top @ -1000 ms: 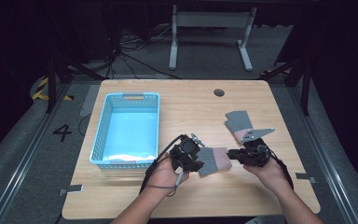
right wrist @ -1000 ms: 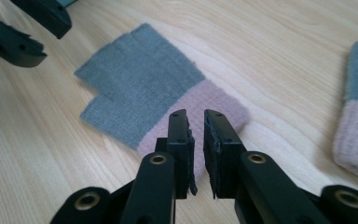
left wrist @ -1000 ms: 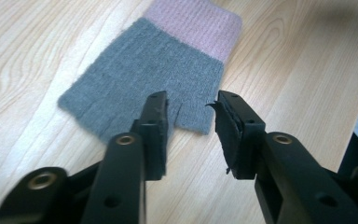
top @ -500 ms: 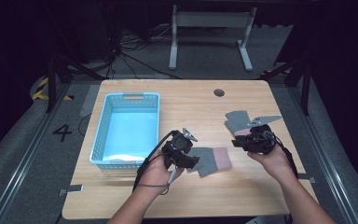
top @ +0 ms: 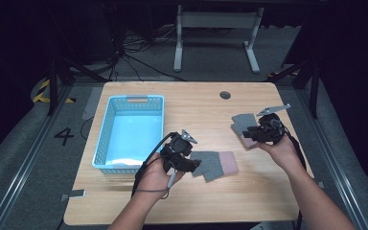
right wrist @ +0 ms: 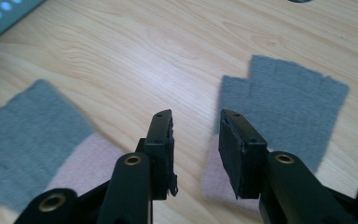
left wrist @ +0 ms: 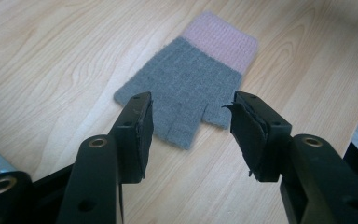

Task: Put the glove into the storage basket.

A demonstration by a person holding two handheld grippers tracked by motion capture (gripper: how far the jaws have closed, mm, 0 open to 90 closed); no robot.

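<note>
High view: both grippers, left gripper point(top: 195, 165) and right gripper point(top: 245, 133), opening, release two gloves point(top: 215, 163).

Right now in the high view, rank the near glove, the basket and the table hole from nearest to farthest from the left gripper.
1. Near glove, just right of the left gripper.
2. Basket, to its left.
3. Table hole, far side of the table.

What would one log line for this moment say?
left gripper: opening, empty, over near glove | right gripper: opening, empty, by far glove | basket: no gloves inside
</note>
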